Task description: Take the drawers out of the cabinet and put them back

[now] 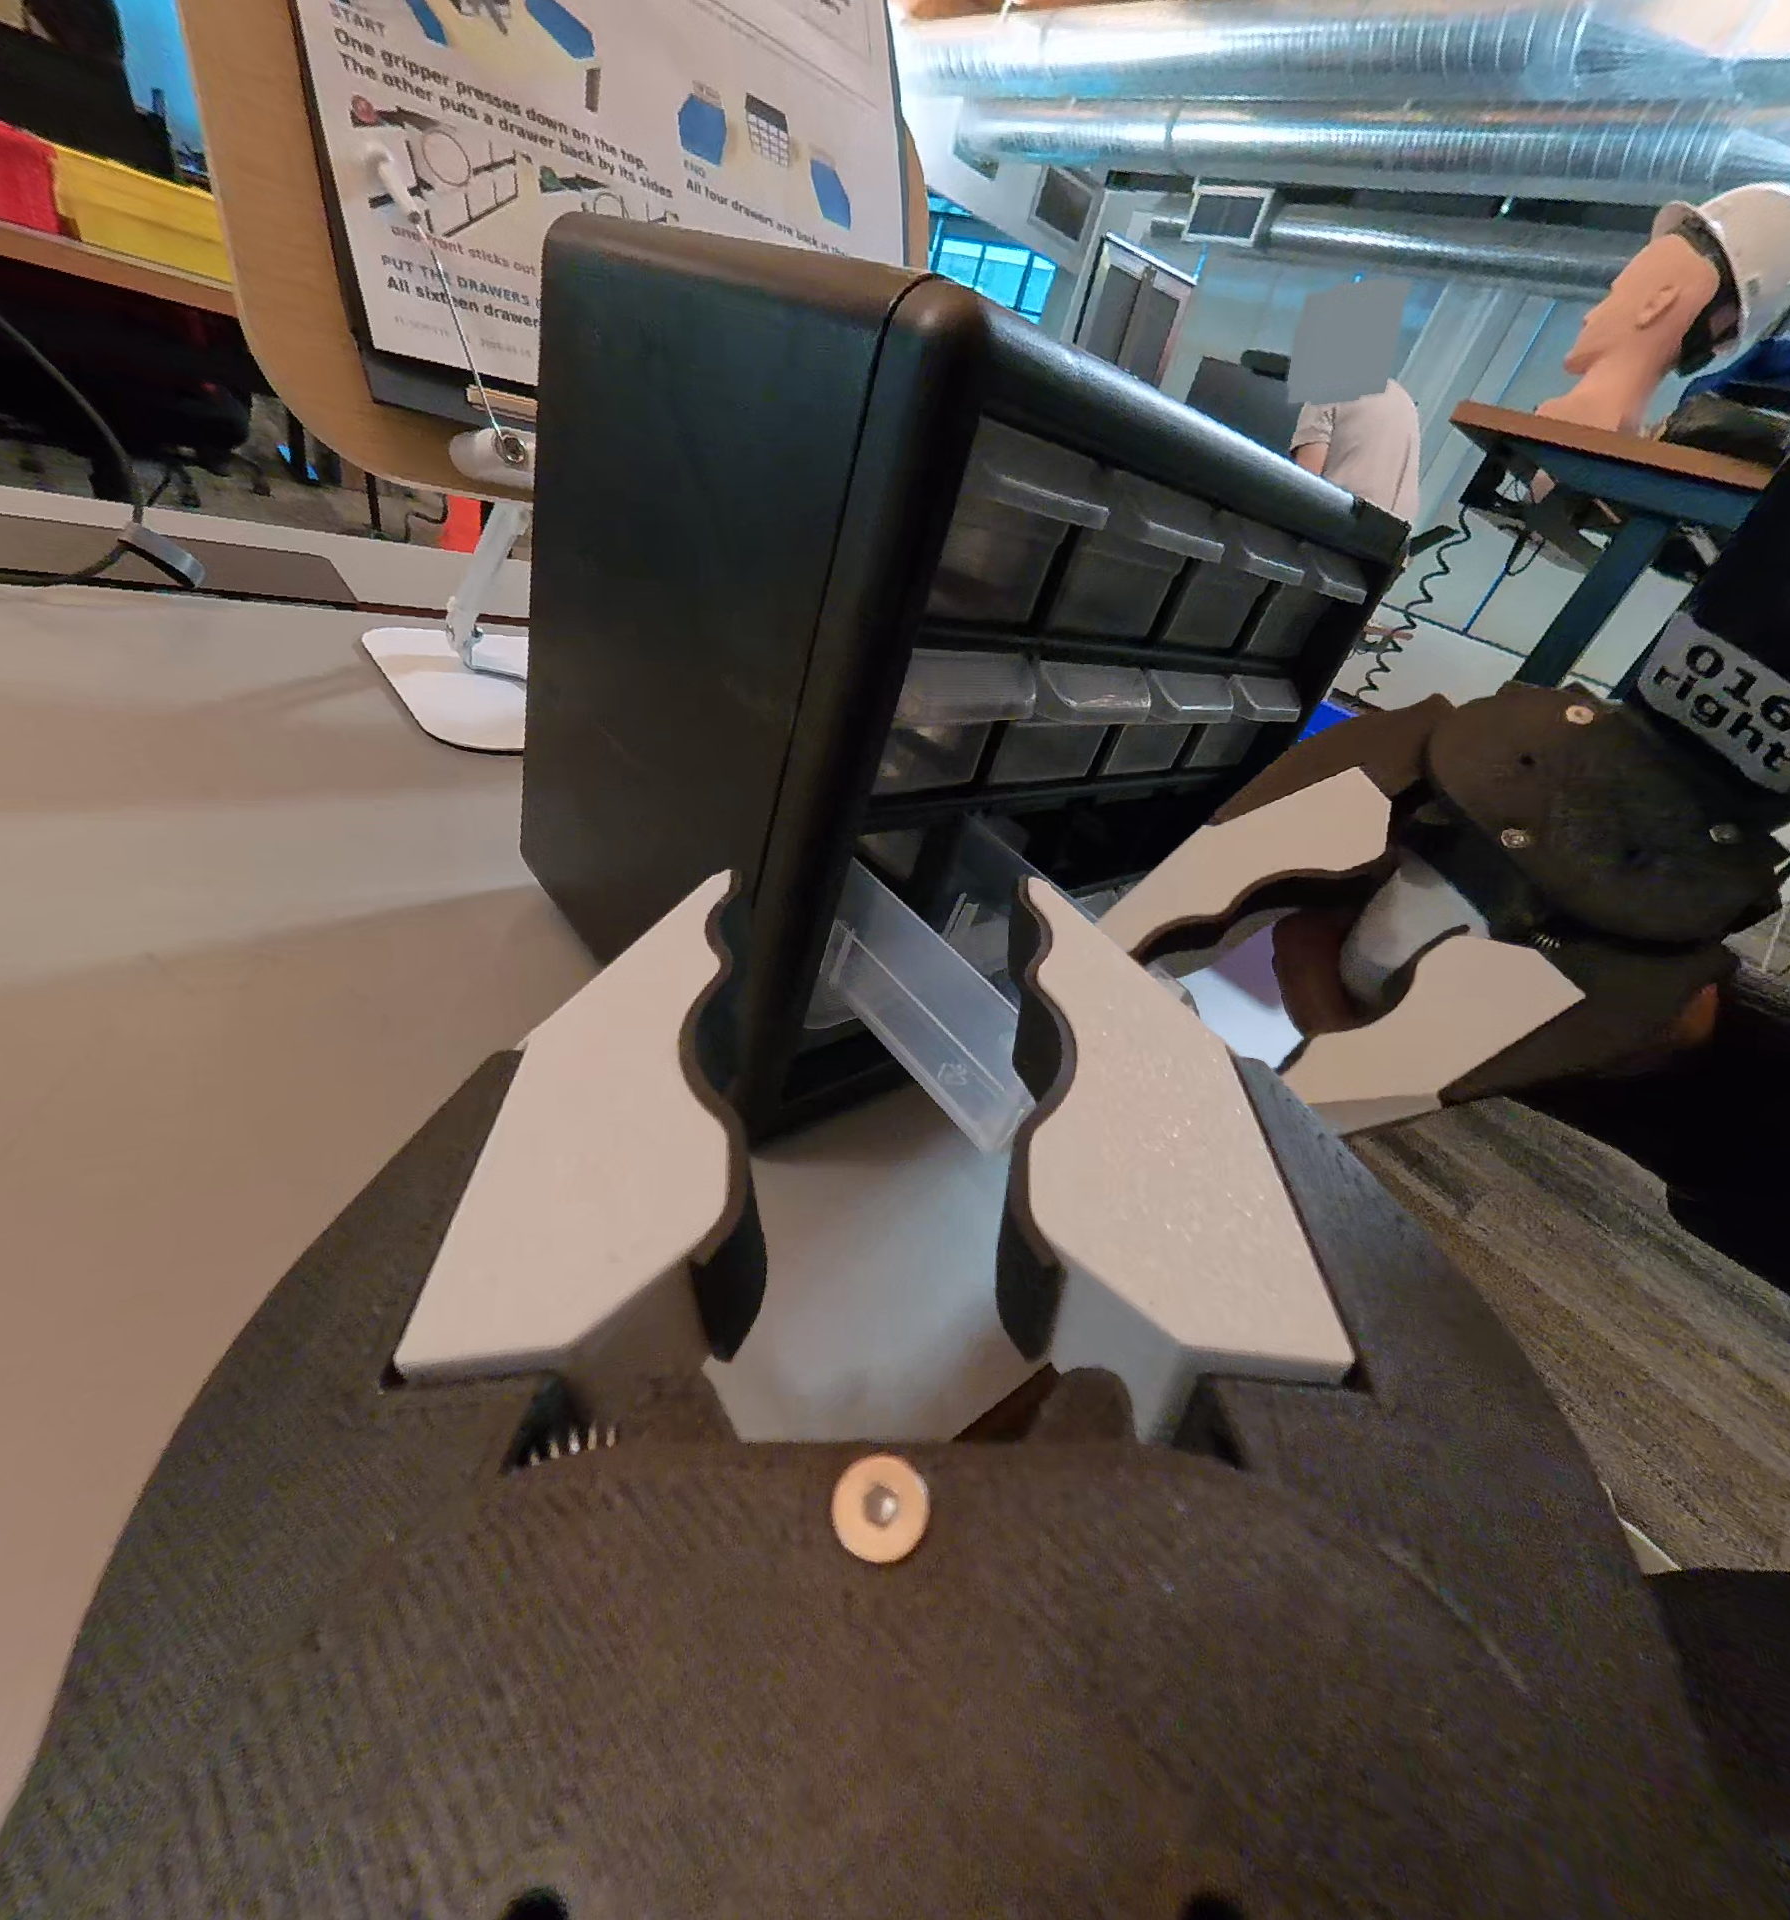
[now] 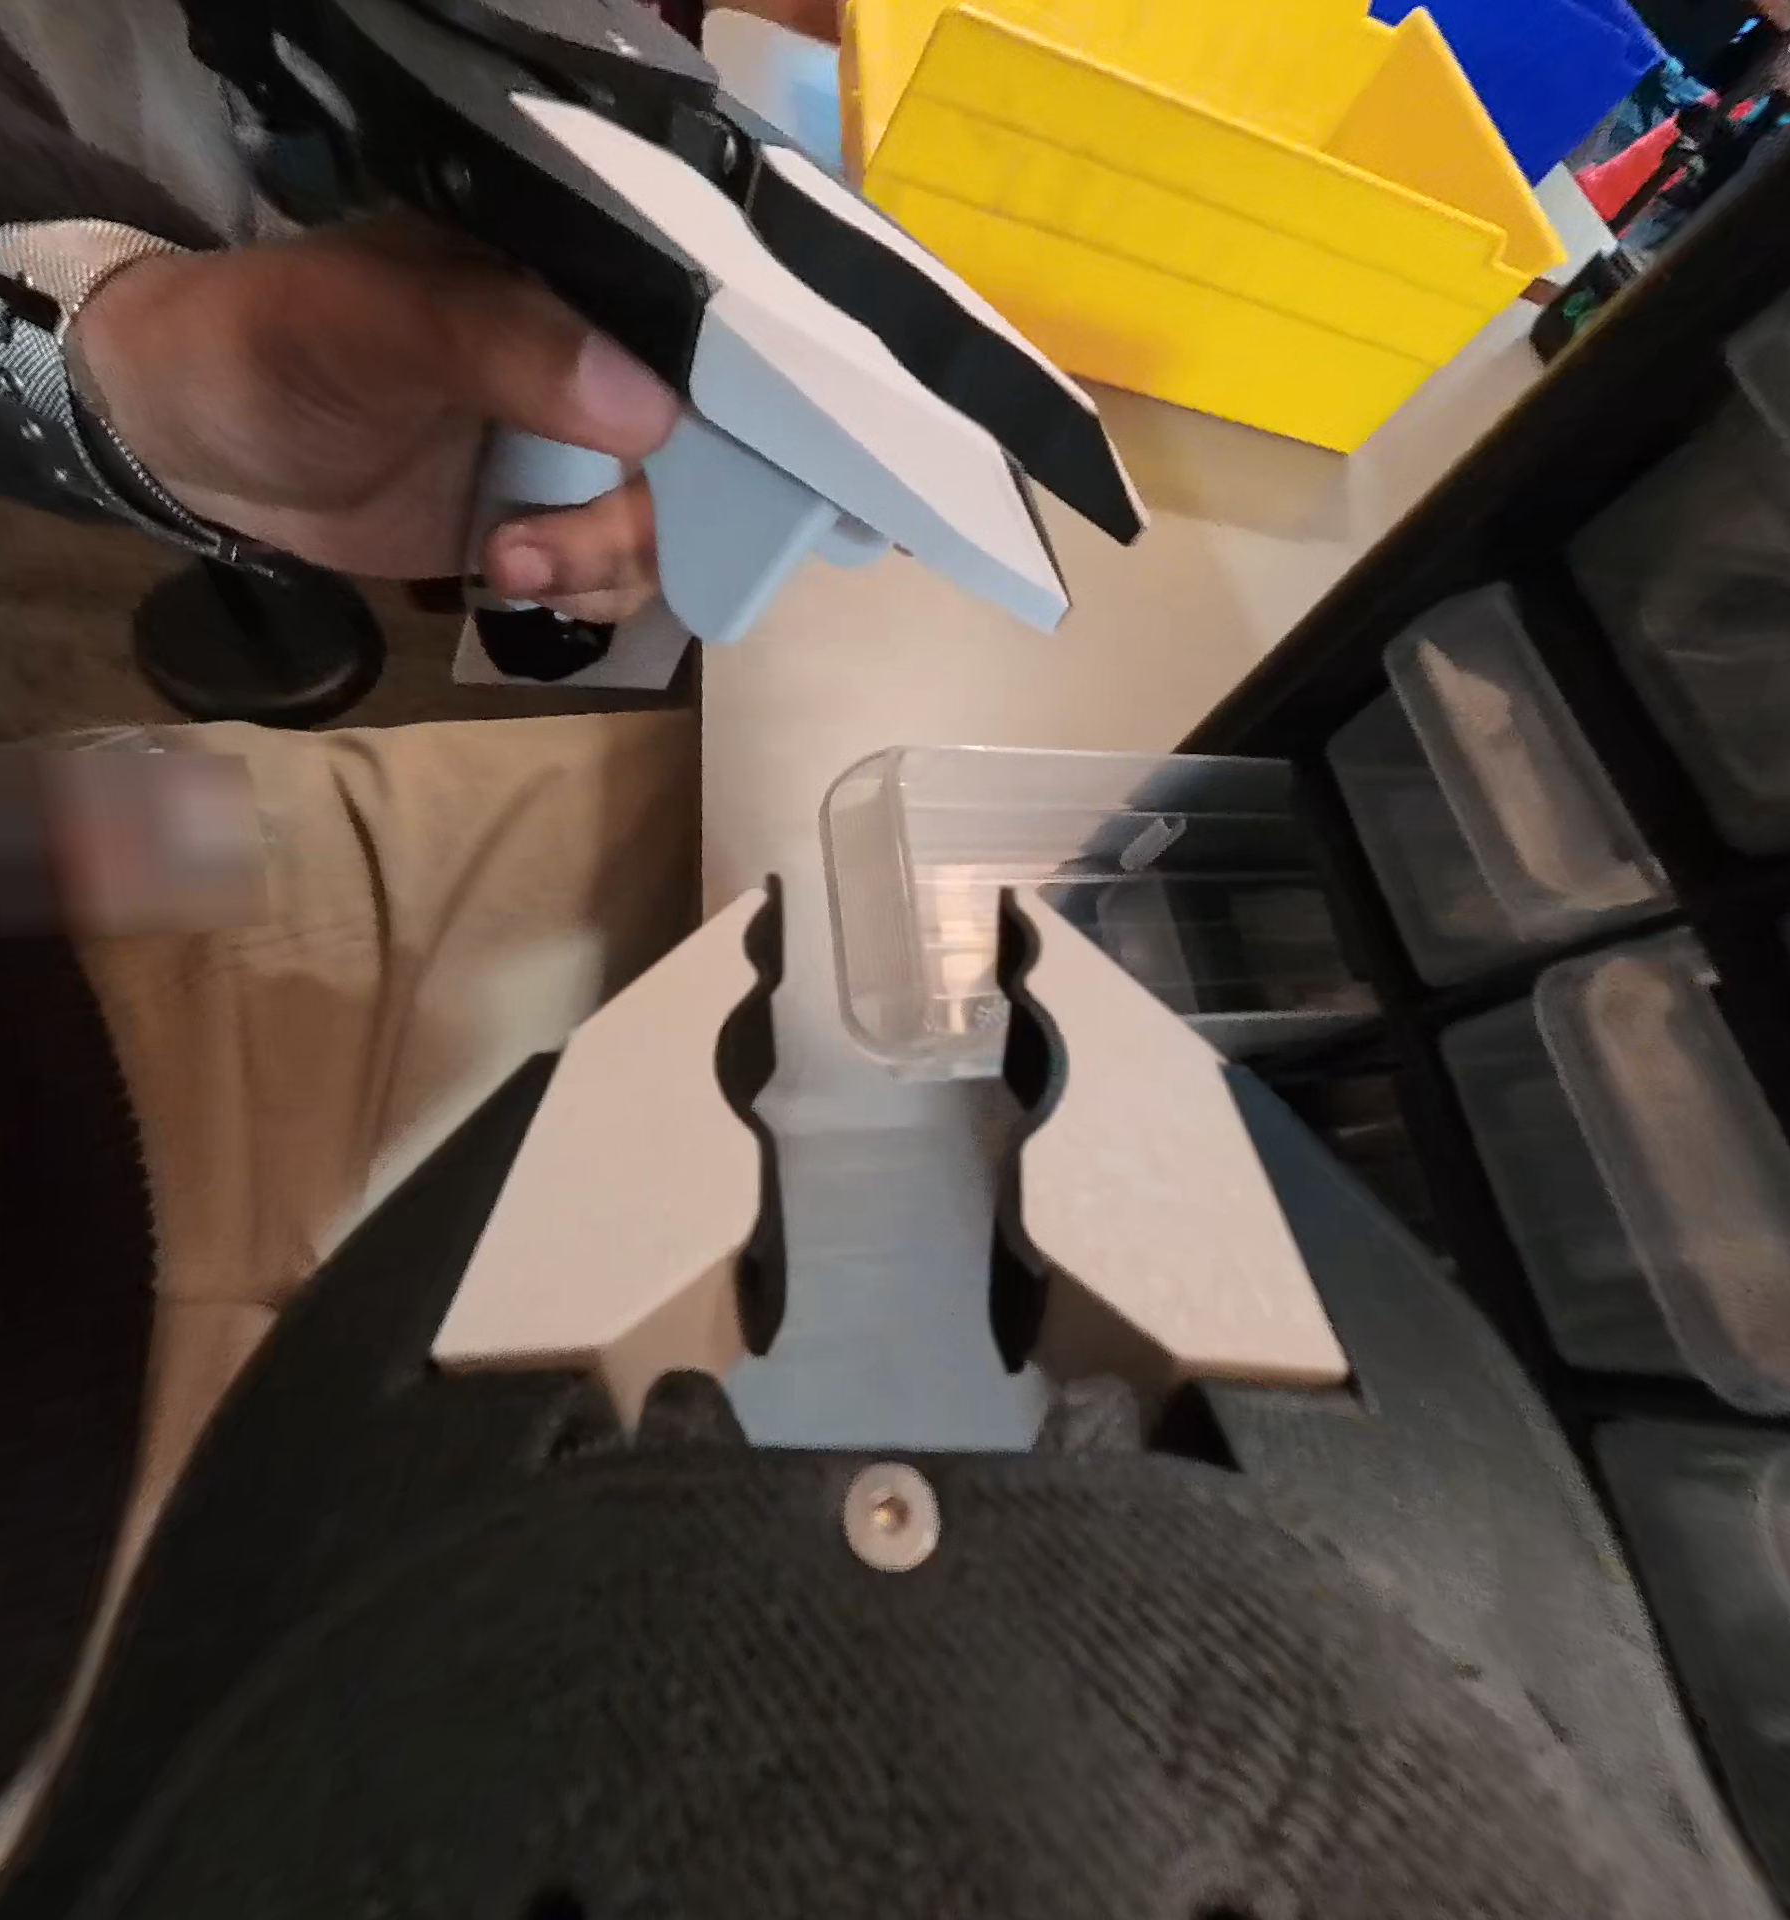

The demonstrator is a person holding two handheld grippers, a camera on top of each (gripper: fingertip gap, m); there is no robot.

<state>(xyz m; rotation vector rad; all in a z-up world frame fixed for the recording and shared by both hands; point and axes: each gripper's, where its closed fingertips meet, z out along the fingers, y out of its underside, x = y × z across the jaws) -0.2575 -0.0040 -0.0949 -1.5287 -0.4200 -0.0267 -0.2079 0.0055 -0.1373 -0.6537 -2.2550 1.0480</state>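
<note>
Only one drawer (image 2: pixel 932 883) half-out

The half-out clear drawer (image 2: pixel 984 894) juts across the bare table (image 2: pixel 870 665) beside the cabinet (image 1: pixel 704 582), with the yellow bin (image 2: pixel 1182 208) blocking behind.

The left tool (image 1: pixel 875 997) hides the cabinet's (image 1: pixel 704 582) lower corner; the frame's right edge cuts the drawers (image 2: pixel 1701 1195).
</note>
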